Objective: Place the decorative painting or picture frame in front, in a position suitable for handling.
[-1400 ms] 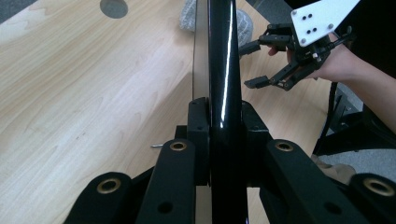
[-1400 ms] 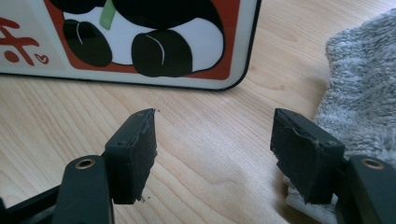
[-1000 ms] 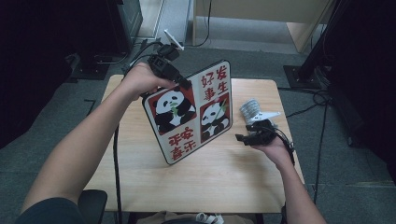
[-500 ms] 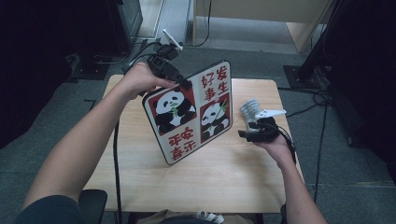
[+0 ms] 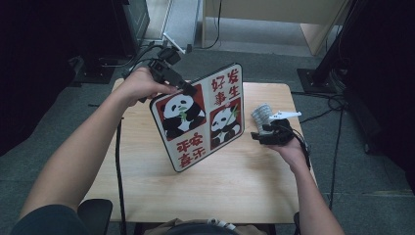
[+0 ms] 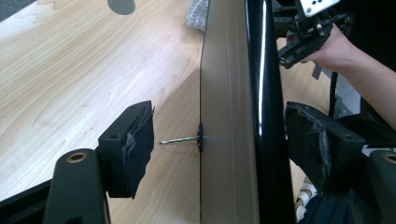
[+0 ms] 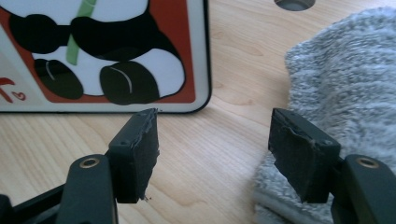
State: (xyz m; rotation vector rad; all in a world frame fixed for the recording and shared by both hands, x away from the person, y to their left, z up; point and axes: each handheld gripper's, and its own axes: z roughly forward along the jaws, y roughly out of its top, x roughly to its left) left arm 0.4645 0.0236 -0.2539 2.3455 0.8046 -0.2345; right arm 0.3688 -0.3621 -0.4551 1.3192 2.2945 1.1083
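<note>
A pale wooden table (image 5: 244, 196) is seen on grey carpet (image 5: 362, 196) — black stands (image 5: 337, 63) are placed behind it, a round hole (image 6: 121, 5) cut near its edge.

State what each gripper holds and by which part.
Nothing is gripped. The left gripper has just opened; its jaws straddle the panda picture frame's top edge without pressing. The right gripper is open beside the grey cloth.

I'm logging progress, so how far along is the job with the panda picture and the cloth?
Done: the panda picture stands on its lower edge on the table. In hand: the left gripper has just been opening its jaws, the picture's edge between them, unpressed. Left, probably: picking up the grey cloth, ungripped beside the open right gripper.
</note>
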